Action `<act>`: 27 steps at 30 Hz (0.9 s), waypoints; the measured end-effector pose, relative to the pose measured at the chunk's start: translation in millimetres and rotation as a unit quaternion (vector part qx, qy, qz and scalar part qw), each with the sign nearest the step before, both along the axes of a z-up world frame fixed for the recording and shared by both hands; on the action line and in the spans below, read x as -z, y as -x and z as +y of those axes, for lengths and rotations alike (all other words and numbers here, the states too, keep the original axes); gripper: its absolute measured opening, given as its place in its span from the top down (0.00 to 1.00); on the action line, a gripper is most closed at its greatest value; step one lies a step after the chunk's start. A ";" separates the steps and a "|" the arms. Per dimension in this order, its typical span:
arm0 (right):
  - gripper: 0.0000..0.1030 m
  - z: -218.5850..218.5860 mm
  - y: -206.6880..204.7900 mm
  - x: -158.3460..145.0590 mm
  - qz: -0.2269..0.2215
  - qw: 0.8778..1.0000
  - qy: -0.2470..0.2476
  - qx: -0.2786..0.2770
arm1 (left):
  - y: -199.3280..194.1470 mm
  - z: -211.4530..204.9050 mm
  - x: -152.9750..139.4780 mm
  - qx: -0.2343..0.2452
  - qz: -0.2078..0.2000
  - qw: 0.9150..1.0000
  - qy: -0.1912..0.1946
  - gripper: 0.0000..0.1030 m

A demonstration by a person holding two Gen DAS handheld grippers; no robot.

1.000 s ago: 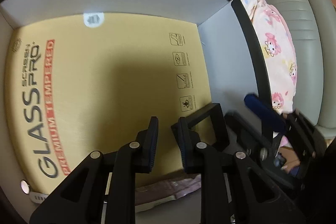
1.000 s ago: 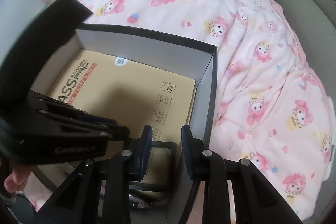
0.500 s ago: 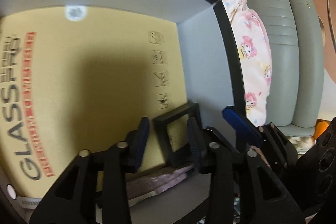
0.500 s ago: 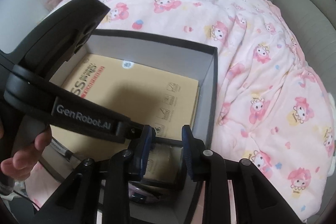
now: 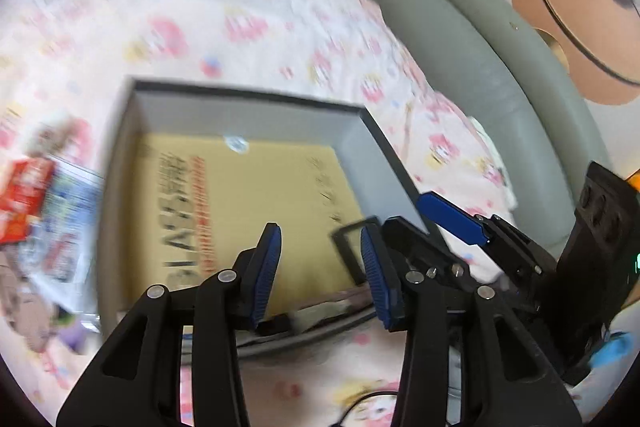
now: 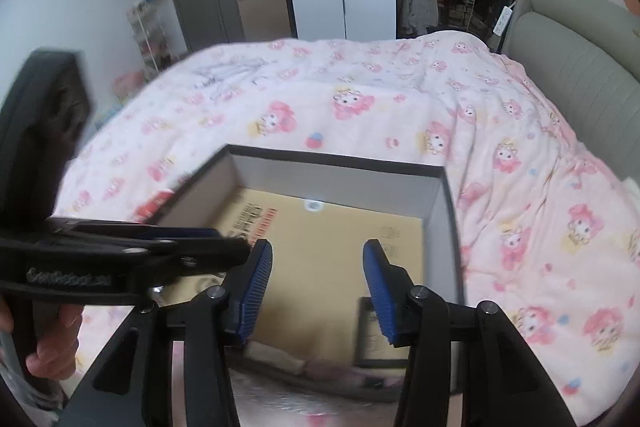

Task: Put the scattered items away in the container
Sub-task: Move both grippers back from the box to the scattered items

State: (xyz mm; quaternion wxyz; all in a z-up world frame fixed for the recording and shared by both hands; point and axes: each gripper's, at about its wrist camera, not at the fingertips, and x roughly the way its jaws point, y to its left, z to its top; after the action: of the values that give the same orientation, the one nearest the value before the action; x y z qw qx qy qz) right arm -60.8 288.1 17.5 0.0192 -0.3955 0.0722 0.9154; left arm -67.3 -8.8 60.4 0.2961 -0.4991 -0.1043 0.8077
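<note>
Two grippers are mine, and both stand with jaws apart and nothing between the pads. Far to the left in my left wrist view, a blurred heap of loose packets (image 5: 44,211) lies on the pink printed quilt (image 5: 240,27), just outside the left wall of the grey box (image 5: 248,115); one is red, the rest pale blue and white, and I cannot make out more. Next comes the box itself, open-topped with a dark rim, sitting on the quilt. Flat on its floor lies a tan carton (image 5: 240,219) with dark and red lettering, smeared by motion. My left gripper (image 5: 320,267) hangs over the near edge of the box, its blue pads spread, having just been opening; only the carton and the box floor show in the gap. Toward the right corner of the box a small black square frame (image 5: 350,251) rests on the carton, and a pale pink packet (image 5: 332,303) lies along the near wall beside it. Further right, my right gripper (image 5: 404,227) reaches in from the side, one blue pad lifted above the box's right wall. From the right wrist view, that gripper (image 6: 318,283) also hangs over the box, jaws wide and just opened, empty, with the black frame (image 6: 374,339) below its right finger. Rightmost stands a grey padded headboard (image 5: 500,87).
</note>
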 end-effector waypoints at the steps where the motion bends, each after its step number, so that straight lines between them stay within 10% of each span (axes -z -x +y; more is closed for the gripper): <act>1: 0.58 -2.5 -2.2 -0.7 0.006 1.000 0.011 0.003 | -1.9 17.7 -6.8 -0.009 0.022 1.000 0.012 0.56; 5: 0.58 -22.7 -4.7 -4.6 0.020 0.999 0.037 -0.012 | 0.0 93.3 9.1 -0.038 0.076 0.996 0.031 0.55; 11: 0.58 -61.1 -15.3 -14.7 0.036 0.998 0.027 -0.042 | 1.6 101.9 25.2 -0.063 0.100 0.993 0.009 0.55; 19: 0.58 -121.0 -7.5 -17.7 0.039 0.995 0.036 -0.083 | -3.8 14.0 33.7 -0.154 0.103 0.982 -0.040 0.55; 27: 0.58 -205.7 44.6 5.4 -0.029 0.970 0.082 -0.225 | -27.3 -77.1 51.3 -0.278 0.117 0.953 -0.005 0.55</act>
State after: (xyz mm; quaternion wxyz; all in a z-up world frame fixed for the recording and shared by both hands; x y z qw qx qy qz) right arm -105.4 82.3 12.0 -0.2180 -0.4284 0.0559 0.8751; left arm -40.0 -86.0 9.2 0.0721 -0.3513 -0.2075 0.9101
